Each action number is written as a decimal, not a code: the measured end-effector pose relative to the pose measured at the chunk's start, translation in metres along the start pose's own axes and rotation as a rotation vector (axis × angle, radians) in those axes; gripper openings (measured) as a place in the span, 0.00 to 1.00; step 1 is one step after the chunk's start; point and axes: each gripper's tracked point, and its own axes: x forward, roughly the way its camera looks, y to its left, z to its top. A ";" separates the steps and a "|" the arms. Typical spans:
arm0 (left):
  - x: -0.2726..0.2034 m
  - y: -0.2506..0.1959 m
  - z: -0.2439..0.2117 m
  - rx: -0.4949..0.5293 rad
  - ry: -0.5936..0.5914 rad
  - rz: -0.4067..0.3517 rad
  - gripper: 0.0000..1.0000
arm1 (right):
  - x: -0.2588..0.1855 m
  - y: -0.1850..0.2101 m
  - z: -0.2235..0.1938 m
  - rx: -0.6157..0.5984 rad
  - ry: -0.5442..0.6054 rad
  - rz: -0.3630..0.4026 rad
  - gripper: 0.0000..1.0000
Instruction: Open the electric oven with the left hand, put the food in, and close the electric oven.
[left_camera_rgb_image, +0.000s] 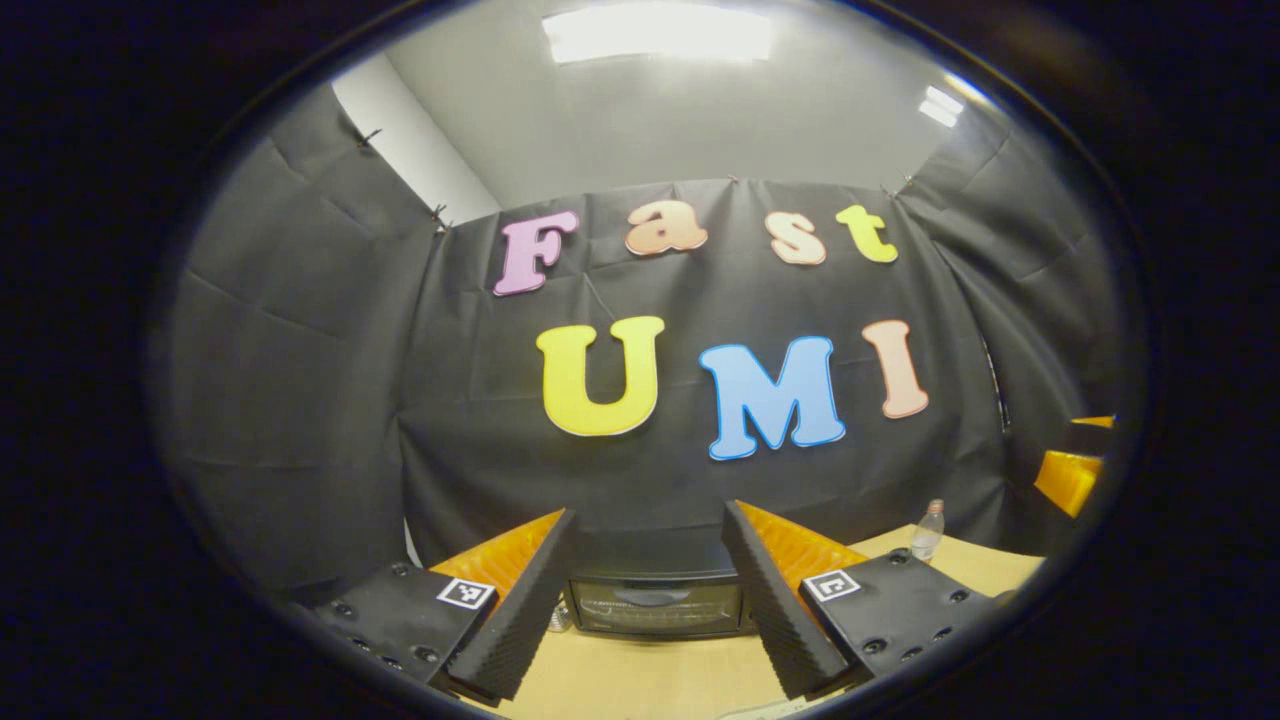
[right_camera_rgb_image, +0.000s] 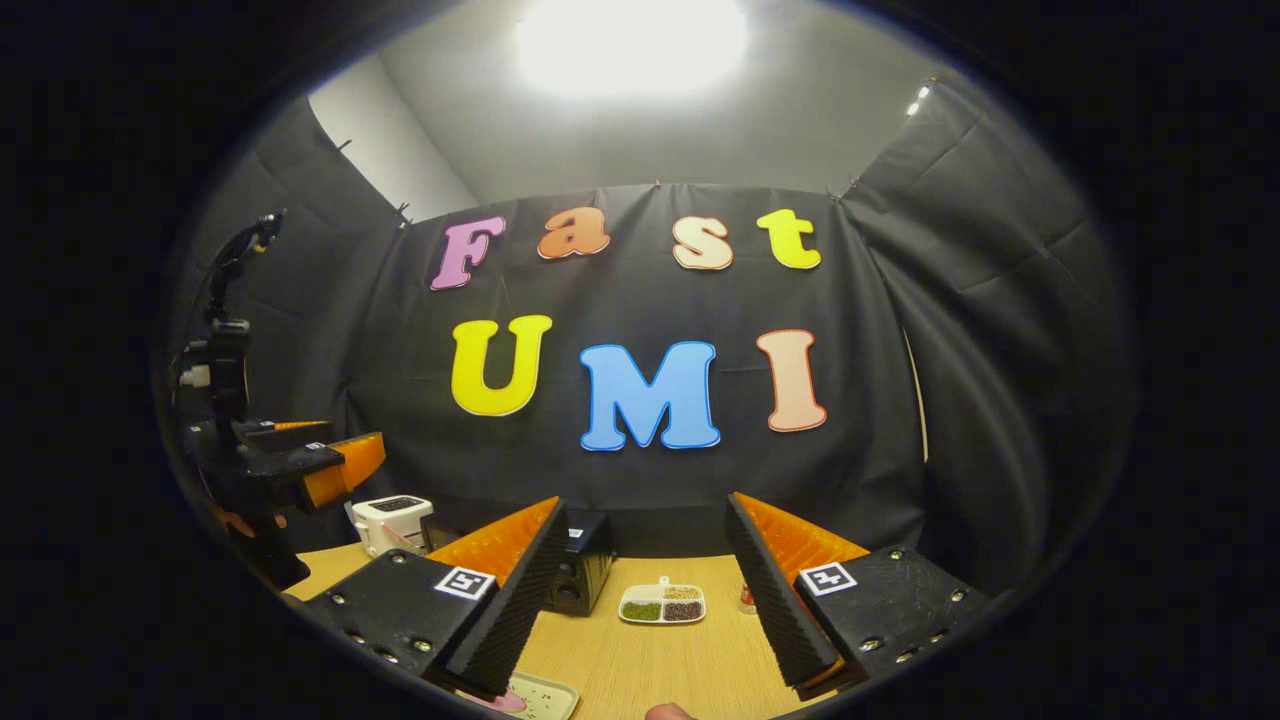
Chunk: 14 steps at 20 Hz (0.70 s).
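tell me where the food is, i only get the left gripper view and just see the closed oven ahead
Observer: In the right gripper view, a white divided dish of food sits on the table, to the right of the oven.
Operator: anything on the oven's other side
Observer: A white toaster stands there.
Operator: is the right gripper carrying something
Observer: No, the right gripper has open jaws with nothing between them.

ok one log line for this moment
phase: pre-reach | oven: door shut | left hand-held gripper: open, facing oven | right hand-held gripper: open, empty | food tray: on table
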 end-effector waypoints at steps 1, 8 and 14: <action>0.012 0.001 -0.004 -0.004 0.003 -0.009 1.00 | 0.005 0.001 -0.002 0.002 0.006 -0.010 0.95; 0.096 0.013 -0.052 -0.026 0.045 -0.046 1.00 | 0.039 0.007 -0.014 0.007 0.022 -0.101 0.95; 0.148 0.007 -0.112 -0.046 0.122 -0.108 1.00 | 0.057 0.007 -0.029 -0.013 0.060 -0.182 0.95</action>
